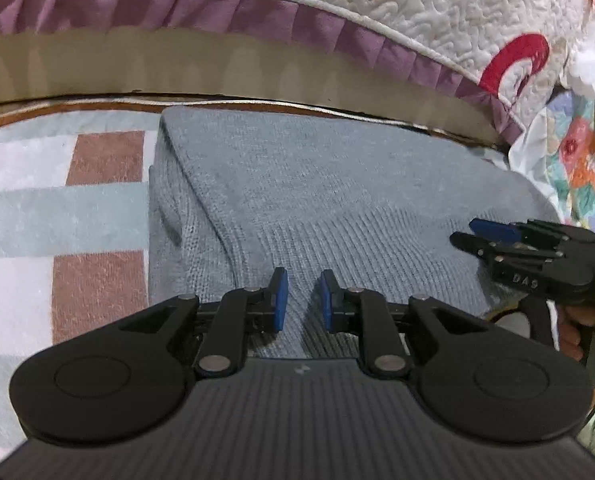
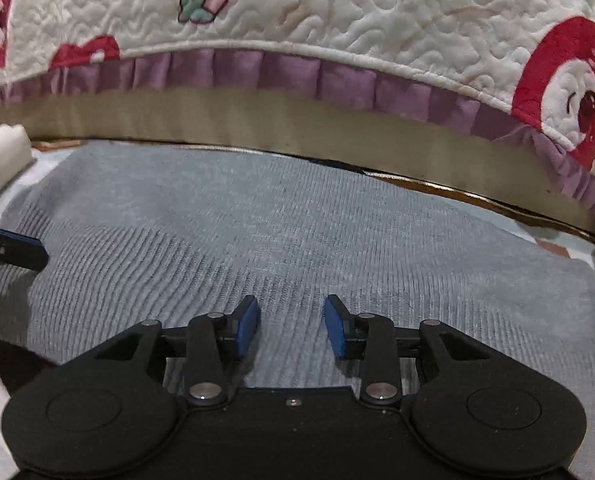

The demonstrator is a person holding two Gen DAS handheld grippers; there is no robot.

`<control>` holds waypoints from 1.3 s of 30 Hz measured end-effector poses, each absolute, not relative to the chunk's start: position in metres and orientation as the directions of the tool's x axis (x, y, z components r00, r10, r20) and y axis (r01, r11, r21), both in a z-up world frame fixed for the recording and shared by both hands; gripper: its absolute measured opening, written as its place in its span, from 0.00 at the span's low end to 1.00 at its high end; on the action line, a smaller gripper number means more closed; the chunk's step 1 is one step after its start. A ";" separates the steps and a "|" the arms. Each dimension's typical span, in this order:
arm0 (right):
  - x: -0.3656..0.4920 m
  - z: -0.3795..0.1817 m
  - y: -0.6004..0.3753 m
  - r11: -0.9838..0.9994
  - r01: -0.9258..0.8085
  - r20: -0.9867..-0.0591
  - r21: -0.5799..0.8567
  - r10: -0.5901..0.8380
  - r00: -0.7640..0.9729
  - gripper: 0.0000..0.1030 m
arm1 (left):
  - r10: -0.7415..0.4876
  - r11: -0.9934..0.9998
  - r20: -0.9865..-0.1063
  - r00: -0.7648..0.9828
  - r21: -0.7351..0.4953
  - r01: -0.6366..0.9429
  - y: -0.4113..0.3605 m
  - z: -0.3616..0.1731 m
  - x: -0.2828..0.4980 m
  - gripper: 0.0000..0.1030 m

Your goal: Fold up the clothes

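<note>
A grey-blue knitted sweater (image 1: 297,184) is lying folded on a checked rug (image 1: 57,216) of pale blue, white and brown blocks, close against the base of a bed. The knit is showing fine ribbing toward its near edge and a smoother weave further back; one folded panel is running diagonally along its left side, making a thick, rounded edge. Above it, a white quilted bedspread (image 2: 337,12) with red and pink appliqué shapes is hanging over the bed edge, trimmed with a pleated purple frill (image 2: 257,72).

The left claw (image 1: 301,296) is hovering low over the near ribbed edge, its blue pads standing apart with bare knit showing between them. The right claw (image 2: 291,326) is sitting over the sweater's right part, its pads also standing apart and gripping nothing.

In the left wrist view the right claw is entering from the right, partly cut off, with part of a hand (image 1: 573,328) showing behind it. A floral cloth (image 1: 577,152) at the right margin is only partly visible. A white object (image 2: 1,152) at the left edge of the right wrist view is too cropped to identify.
</note>
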State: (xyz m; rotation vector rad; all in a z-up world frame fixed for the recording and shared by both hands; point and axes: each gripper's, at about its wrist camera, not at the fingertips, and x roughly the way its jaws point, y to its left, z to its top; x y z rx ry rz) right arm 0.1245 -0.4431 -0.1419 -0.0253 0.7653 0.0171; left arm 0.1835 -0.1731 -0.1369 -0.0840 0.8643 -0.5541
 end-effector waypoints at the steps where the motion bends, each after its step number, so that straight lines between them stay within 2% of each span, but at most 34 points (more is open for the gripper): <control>1: 0.124 -0.140 -0.446 1.000 -0.024 -0.698 -0.003 0.015 0.716 0.37 | -0.491 0.857 -0.699 0.520 -0.282 0.431 -0.174 -0.136 0.183 0.17; 6: 0.102 -0.135 -0.483 0.996 0.070 -0.696 0.060 -0.009 0.718 0.37 | -0.483 0.856 -0.695 0.533 -0.247 0.453 -0.181 -0.128 0.177 0.19; 10: 0.054 -0.132 -0.534 0.923 0.363 -0.658 0.127 -0.196 0.727 0.40 | -0.561 0.812 -0.635 0.532 -0.294 0.505 -0.198 -0.108 0.164 0.22; 12: 0.025 -0.129 -0.560 0.833 0.523 -0.639 0.179 -0.305 0.706 0.44 | -0.590 0.788 -0.631 0.504 -0.312 0.532 -0.214 -0.103 0.160 0.28; 14: -0.007 -0.140 -0.589 0.707 0.573 -0.630 0.415 -0.231 0.742 0.46 | -0.597 0.777 -0.649 0.471 -0.322 0.541 -0.234 -0.104 0.162 0.29; 16: -0.033 -0.155 -0.612 0.551 0.570 -0.603 0.610 -0.145 0.785 0.46 | -0.635 0.747 -0.632 0.445 -0.356 0.561 -0.250 -0.106 0.167 0.29; 18: -0.037 -0.171 -0.613 0.487 0.572 -0.611 0.660 -0.095 0.786 0.46 | -0.649 0.736 -0.629 0.429 -0.374 0.565 -0.266 -0.108 0.170 0.29; 21: -0.033 -0.183 -0.610 0.432 0.581 -0.622 0.690 -0.055 0.781 0.47 | -0.684 0.699 -0.628 0.371 -0.419 0.580 -0.289 -0.117 0.174 0.29; 26: -0.016 -0.189 -0.610 0.372 0.537 -0.573 0.757 -0.016 0.819 0.50 | -0.665 0.719 -0.652 0.366 -0.424 0.551 -0.301 -0.138 0.176 0.29; 28: -0.016 -0.185 -0.614 0.357 0.510 -0.538 0.782 -0.026 0.843 0.52 | -0.673 0.714 -0.645 0.361 -0.442 0.542 -0.297 -0.143 0.177 0.29; 30: -0.012 -0.190 -0.613 0.327 0.501 -0.513 0.801 -0.056 0.857 0.58 | -0.688 0.708 -0.633 0.355 -0.480 0.518 -0.290 -0.148 0.178 0.29; 33: -0.008 -0.198 -0.608 0.280 0.486 -0.470 0.828 -0.126 0.874 0.59 | -0.703 0.700 -0.625 0.340 -0.525 0.483 -0.285 -0.153 0.183 0.29; 37: 0.024 -0.195 -0.615 0.331 0.498 -0.475 0.801 -0.154 0.866 0.61 | -0.704 0.703 -0.630 0.328 -0.552 0.448 -0.287 -0.157 0.189 0.29; 38: 0.033 -0.193 -0.617 0.356 0.506 -0.486 0.785 -0.152 0.861 0.56 | -0.703 0.705 -0.631 0.328 -0.556 0.440 -0.288 -0.158 0.190 0.29; 39: 0.037 -0.189 -0.617 0.393 0.501 -0.486 0.771 -0.145 0.862 0.46 | -0.702 0.707 -0.633 0.327 -0.560 0.432 -0.289 -0.158 0.191 0.29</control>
